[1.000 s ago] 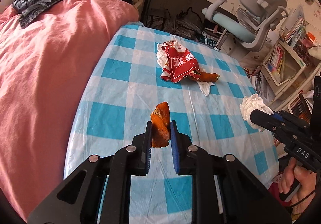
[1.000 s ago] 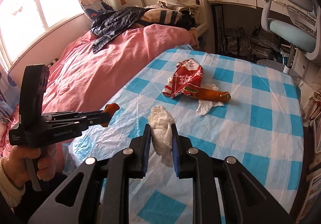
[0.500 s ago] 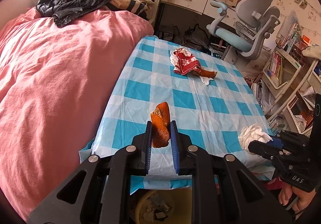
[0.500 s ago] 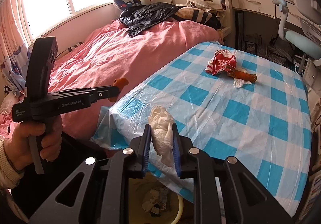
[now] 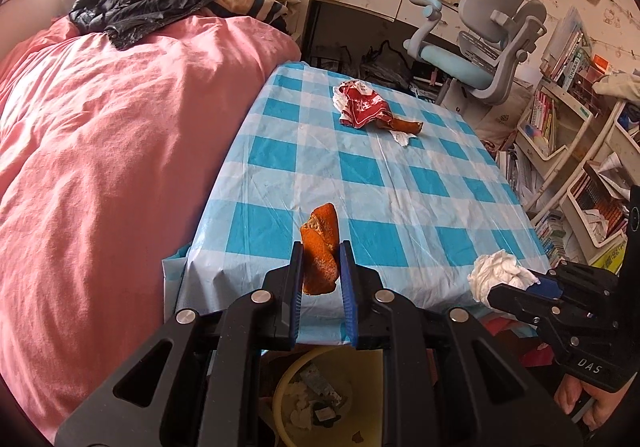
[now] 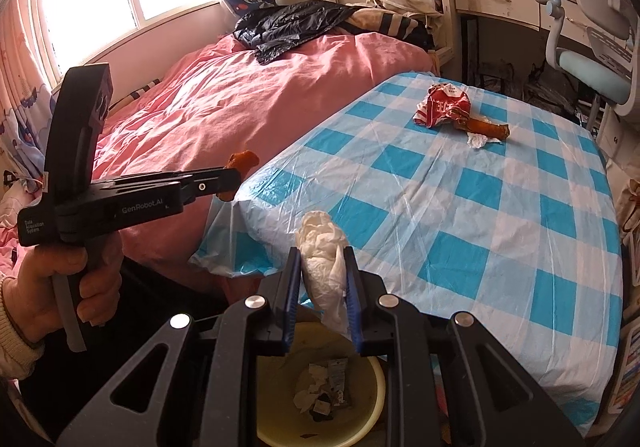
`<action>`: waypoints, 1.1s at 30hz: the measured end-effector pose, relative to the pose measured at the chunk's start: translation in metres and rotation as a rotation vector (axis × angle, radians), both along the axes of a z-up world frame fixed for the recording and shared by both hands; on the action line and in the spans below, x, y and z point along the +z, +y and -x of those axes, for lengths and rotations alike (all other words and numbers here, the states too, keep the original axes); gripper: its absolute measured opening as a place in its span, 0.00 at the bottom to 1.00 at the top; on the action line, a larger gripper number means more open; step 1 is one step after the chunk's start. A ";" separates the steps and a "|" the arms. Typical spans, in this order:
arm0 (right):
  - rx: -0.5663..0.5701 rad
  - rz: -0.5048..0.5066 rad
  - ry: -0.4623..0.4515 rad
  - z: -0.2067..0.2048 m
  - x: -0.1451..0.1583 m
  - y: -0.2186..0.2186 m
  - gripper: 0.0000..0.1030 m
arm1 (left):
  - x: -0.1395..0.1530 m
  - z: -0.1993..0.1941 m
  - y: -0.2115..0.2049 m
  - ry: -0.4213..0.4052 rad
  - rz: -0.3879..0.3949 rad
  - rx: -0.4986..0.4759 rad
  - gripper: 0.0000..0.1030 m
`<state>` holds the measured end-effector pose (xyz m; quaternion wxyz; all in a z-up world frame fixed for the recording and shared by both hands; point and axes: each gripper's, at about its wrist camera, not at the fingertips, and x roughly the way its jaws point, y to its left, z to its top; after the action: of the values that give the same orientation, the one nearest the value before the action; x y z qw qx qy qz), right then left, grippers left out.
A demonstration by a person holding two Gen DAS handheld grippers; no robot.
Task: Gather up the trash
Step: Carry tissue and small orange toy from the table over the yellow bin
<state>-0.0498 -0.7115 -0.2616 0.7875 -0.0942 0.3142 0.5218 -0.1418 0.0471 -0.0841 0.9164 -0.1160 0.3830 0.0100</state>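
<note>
The left gripper is closed on a curled piece of orange peel, which stands upright between its blue-lined pads and rises past the fingertips. Just below and behind those tips sits a round yellow plastic trash bin on the floor, with paper scraps and a dark wrapper inside. To the right of this tool, at about the same reach, the right gripper comes in from the side with a crumpled white tissue at its tip.

From the right wrist view, the right gripper is clamped on that white tissue, the paper bulging above the pads and hanging below them. The yellow bin lies directly beneath its fingers. Off to its left, a hand grips the handle of the left gripper, with the orange peel poking out at the end.

Ahead of both tools spreads a table under a blue-and-white checked plastic cloth. Near its far end, well apart from the grippers, lies a crumpled red-and-white snack wrapper, touching a brown elongated food scrap that rests on a small white tissue scrap. Left of the table runs a bed with a pink quilt and a black jacket at its far end. Beyond the table stands a grey and pale blue desk chair.
</note>
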 end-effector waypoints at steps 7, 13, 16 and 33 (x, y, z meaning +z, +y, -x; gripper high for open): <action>-0.018 -0.013 0.018 0.008 -0.005 -0.008 0.22 | -0.004 0.013 -0.007 0.001 -0.012 -0.017 0.16; -0.016 -0.020 0.030 0.015 -0.009 -0.010 0.23 | -0.009 0.018 -0.013 0.014 -0.027 -0.030 0.16; -0.005 -0.015 0.031 0.019 -0.011 -0.009 0.23 | -0.013 0.021 -0.016 0.022 -0.037 -0.038 0.16; 0.025 0.013 0.042 0.027 -0.019 -0.004 0.23 | -0.029 0.021 -0.025 0.084 -0.063 -0.062 0.16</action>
<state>-0.0767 -0.7153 -0.2811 0.7736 -0.0924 0.3329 0.5312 -0.1631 0.0221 -0.1132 0.9025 -0.0748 0.4240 -0.0017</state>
